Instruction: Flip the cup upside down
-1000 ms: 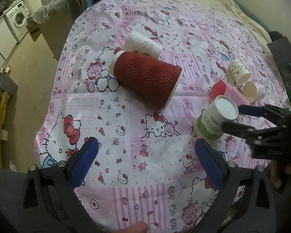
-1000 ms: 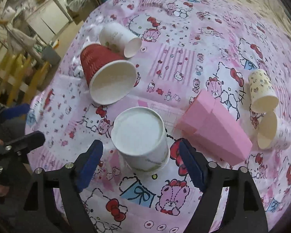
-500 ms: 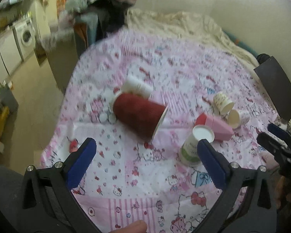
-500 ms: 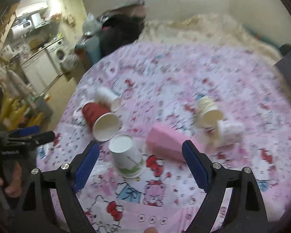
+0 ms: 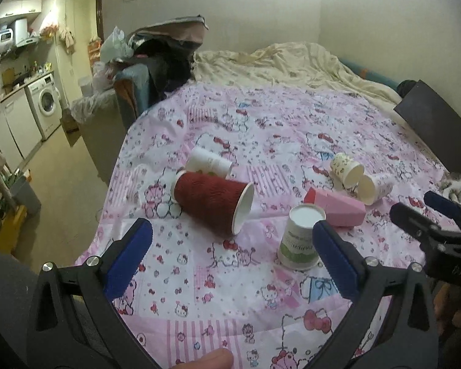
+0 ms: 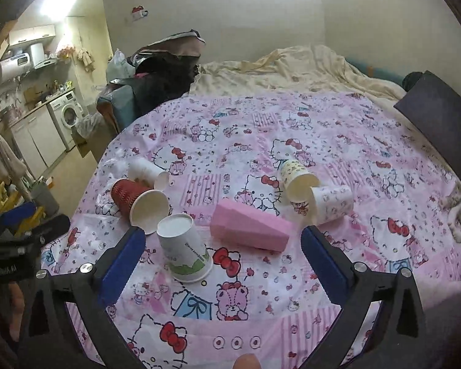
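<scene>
Both my grippers hang above the near edge of the bed, empty: left gripper [image 5: 232, 253] jaws spread wide, right gripper [image 6: 222, 253] jaws spread wide too, nothing between either pair. The white-and-green paper cup [image 6: 184, 247] already stands upside down on the Hello Kitty bedspread [image 6: 292, 129], closed base up, rim down on the fabric, long axis close to vertical with a slight lean. From the right gripper it sits ahead and left of centre, close to my left finger; from the left gripper it sits ahead and to the right, partly behind the right finger. I judge the right one nearer and better lined up, if that cup needs any more touching; to me the flip looks done. The rest lie on their sides: red ripple cup [image 5: 212, 201] with its mouth towards the flipped one, plain white cup [image 5: 209, 163] just behind it, pink cup [image 6: 250, 229] just right of the flipped cup, and a yellow-print cup [image 6: 298, 178] touching a white printed cup [image 6: 332, 204] further right. If another cup is next, red is nearest my left side. Surface is soft bedding, so cups may tip. A cream duvet [image 5: 279, 67] is bunched behind; a washing machine [image 5: 47, 104] and kitchen units stand far left.
</scene>
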Tool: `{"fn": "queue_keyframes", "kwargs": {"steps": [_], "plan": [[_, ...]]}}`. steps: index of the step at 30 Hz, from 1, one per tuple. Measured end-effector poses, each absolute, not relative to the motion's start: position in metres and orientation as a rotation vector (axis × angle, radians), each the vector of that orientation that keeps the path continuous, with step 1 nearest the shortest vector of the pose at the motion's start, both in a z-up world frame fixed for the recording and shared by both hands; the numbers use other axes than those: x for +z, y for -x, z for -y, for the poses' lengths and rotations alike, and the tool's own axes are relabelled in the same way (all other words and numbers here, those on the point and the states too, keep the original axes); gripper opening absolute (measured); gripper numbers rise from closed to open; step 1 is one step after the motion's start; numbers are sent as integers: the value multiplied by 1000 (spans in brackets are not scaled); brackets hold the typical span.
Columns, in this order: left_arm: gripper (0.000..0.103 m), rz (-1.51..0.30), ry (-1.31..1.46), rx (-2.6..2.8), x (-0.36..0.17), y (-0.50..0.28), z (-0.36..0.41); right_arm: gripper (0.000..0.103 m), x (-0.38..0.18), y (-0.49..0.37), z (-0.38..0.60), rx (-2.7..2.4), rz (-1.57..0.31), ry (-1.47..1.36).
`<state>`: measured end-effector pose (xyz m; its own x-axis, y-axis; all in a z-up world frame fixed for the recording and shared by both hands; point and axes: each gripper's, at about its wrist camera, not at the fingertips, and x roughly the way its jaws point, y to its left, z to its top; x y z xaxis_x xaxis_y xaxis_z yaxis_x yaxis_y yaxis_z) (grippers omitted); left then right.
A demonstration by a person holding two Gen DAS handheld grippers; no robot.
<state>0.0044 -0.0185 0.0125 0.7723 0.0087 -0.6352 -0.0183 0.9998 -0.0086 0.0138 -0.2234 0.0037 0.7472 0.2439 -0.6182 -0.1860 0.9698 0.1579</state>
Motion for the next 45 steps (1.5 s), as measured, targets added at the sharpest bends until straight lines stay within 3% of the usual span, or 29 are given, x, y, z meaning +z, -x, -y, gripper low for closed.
{"fn": "queue_keyframes", "kwargs": {"steps": [45], "plan": [[103,-677,41,9,15,-5,14,103,3,-14,225,204,-689,-88]]}}
